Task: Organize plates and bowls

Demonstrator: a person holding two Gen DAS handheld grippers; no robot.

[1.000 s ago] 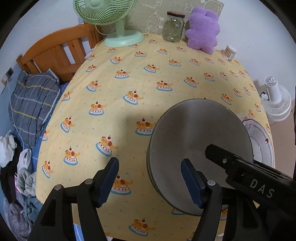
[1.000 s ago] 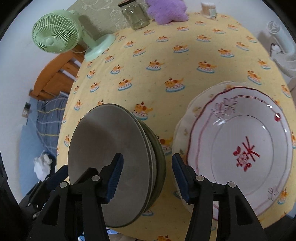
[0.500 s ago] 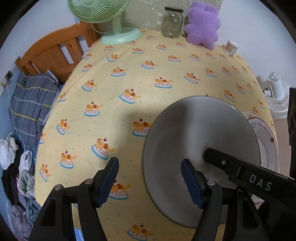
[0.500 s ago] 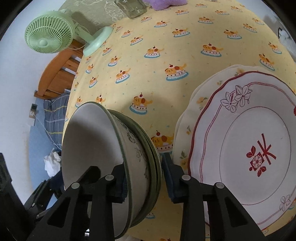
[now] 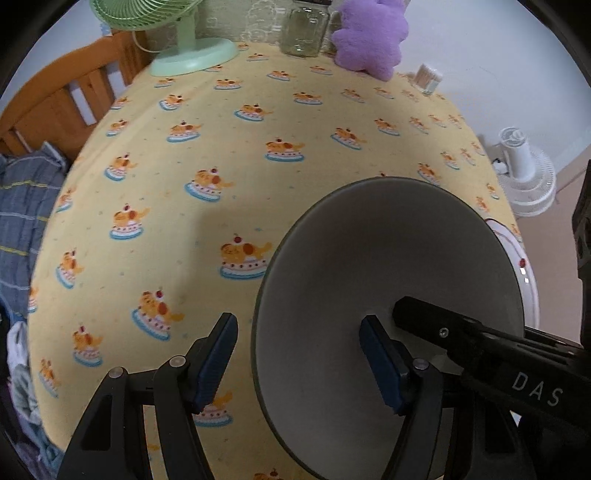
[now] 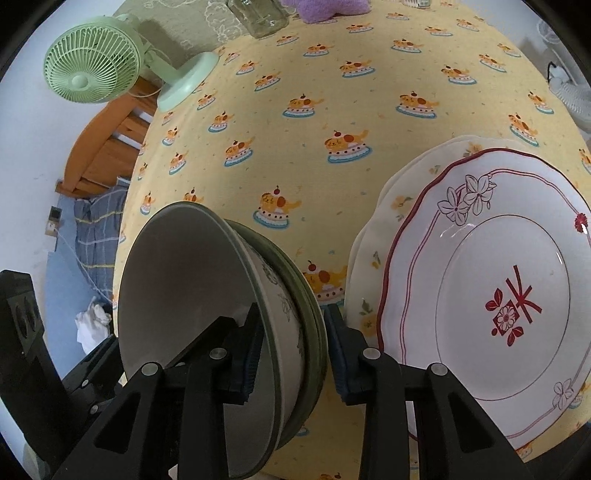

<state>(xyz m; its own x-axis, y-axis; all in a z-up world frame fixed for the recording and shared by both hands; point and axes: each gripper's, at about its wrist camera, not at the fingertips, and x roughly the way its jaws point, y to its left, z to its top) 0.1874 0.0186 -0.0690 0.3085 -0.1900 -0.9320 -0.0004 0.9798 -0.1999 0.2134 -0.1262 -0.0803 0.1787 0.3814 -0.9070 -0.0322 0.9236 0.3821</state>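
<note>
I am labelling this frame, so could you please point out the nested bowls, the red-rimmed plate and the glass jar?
Nested green-rimmed bowls (image 6: 177,288), right wrist view, inner wall.
Red-rimmed white plate (image 6: 476,258), right wrist view, inner face.
Clear glass jar (image 5: 304,31), left wrist view, body.

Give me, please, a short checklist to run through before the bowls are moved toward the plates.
1. Right gripper clamped on the bowls: ok, jaws pinch the stacked walls.
2. Bowls nested: ok, white bowl sits inside the green ones.
3. Stack level: not ok, it is tipped on edge.
4. Left gripper out of the way: not ok, it is open with one finger inside the bowl.
5. Landing spot: ok, bare cloth lies beyond the plates.
6. Plates stacked: ok, red-rimmed plate on a floral one.
</note>
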